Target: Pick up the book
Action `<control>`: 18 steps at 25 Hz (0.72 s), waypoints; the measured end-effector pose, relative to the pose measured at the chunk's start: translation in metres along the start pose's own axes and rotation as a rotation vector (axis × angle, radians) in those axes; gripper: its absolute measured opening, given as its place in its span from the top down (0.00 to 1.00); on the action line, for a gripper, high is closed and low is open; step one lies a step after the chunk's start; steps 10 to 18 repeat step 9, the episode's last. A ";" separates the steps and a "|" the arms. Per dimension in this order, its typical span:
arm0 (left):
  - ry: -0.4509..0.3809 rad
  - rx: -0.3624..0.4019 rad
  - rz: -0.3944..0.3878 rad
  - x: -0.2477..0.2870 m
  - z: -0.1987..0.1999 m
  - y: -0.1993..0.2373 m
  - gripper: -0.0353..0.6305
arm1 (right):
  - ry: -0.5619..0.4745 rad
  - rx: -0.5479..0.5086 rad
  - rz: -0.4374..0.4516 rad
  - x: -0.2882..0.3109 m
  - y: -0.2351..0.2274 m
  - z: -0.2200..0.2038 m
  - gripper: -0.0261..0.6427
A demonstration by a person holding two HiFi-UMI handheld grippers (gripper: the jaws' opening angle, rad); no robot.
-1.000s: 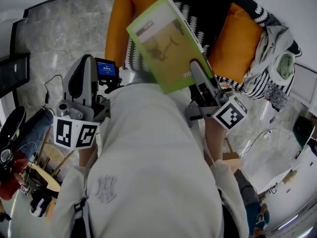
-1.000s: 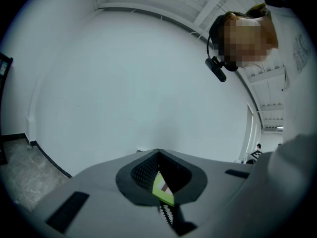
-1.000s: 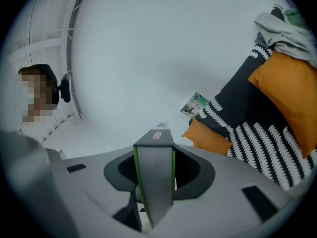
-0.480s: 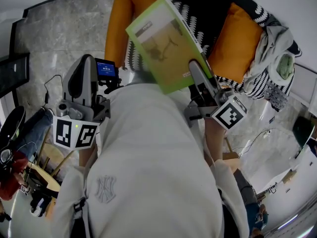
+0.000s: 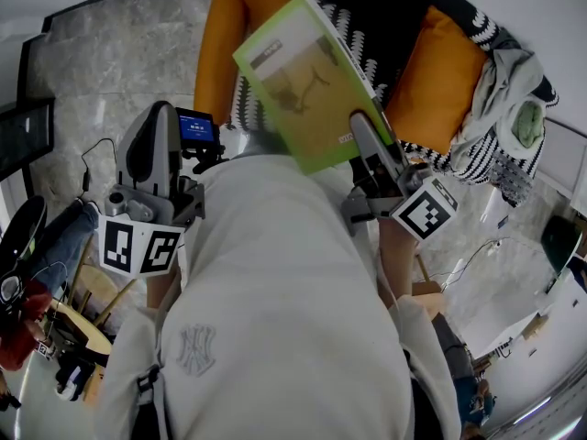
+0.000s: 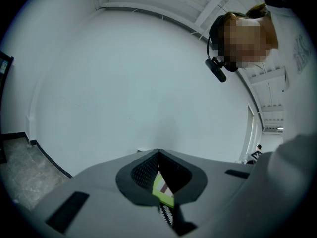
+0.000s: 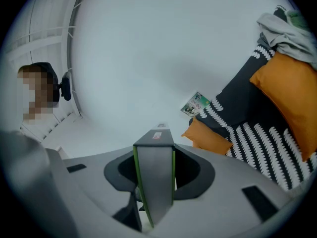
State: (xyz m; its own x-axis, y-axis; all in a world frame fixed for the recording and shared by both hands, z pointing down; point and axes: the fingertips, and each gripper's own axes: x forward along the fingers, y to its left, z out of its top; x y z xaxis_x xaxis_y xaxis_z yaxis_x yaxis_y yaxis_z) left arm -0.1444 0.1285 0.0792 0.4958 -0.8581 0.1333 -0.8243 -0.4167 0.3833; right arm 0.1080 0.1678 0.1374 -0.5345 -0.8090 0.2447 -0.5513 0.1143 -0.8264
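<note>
Green-covered book [image 5: 307,85], 2 orange cushions [image 5: 438,76], black throw [image 5: 385,7] with white zigzags, seemingly grey marbled floor [image 5: 119,53].

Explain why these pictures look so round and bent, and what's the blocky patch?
Head view: wide lens bows the grey marble floor; green-covered paperback book is sharp. Left gripper view: dark round border; the patch masks a face, added afterwards. Right gripper view: book's edge in the right tongs looks grey and shaded.

Right tongs [image 7: 155,190] clamped on book [image 7: 154,165] edge, orange cushions [image 7: 286,90] beyond
</note>
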 end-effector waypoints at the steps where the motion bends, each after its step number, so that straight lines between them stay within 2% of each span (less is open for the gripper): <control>1: -0.001 0.000 0.000 0.000 0.000 0.000 0.93 | -0.001 0.003 0.001 0.000 0.000 0.000 0.74; 18: -0.006 -0.001 0.004 -0.001 0.001 0.000 0.93 | 0.002 0.000 0.001 0.000 0.000 0.000 0.74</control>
